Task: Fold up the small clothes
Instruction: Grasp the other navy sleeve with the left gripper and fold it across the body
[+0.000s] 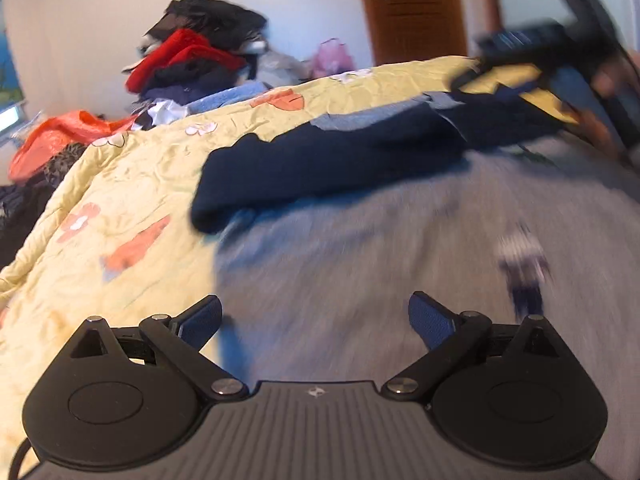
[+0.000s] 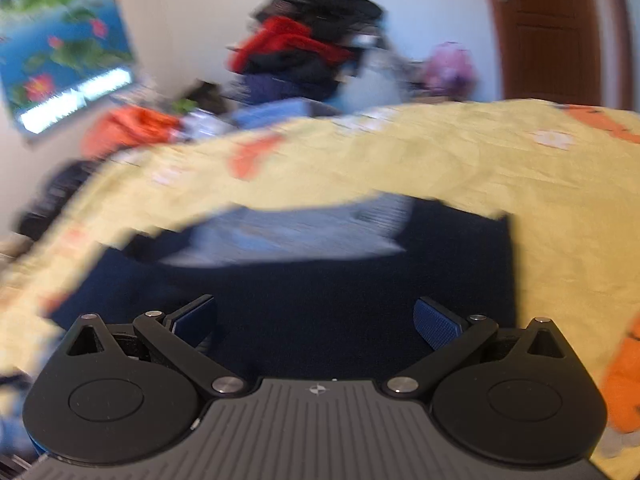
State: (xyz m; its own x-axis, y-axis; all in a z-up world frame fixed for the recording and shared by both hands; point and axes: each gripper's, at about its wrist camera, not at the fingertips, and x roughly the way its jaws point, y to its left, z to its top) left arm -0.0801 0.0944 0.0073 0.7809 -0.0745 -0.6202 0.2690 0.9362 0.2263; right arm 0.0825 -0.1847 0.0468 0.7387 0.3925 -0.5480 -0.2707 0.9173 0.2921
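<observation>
A small grey and navy garment lies on the yellow flowered quilt (image 1: 132, 168). Its grey body (image 1: 380, 248) fills the left wrist view, with a navy sleeve (image 1: 320, 168) folded across the far side. My left gripper (image 1: 315, 320) is open and empty, just above the grey cloth. My right gripper (image 2: 315, 322) is open and empty over the navy part (image 2: 320, 300), with a pale blue-grey patch (image 2: 288, 236) beyond. The right gripper also shows in the left wrist view (image 1: 532, 52), blurred, at the garment's far right end.
A tall pile of red, black and navy clothes (image 1: 196, 56) stands beyond the bed by the white wall. An orange bag (image 1: 60, 132) lies at the left. A brown door (image 1: 416, 8) is at the back right. A flower picture (image 2: 60, 48) hangs left.
</observation>
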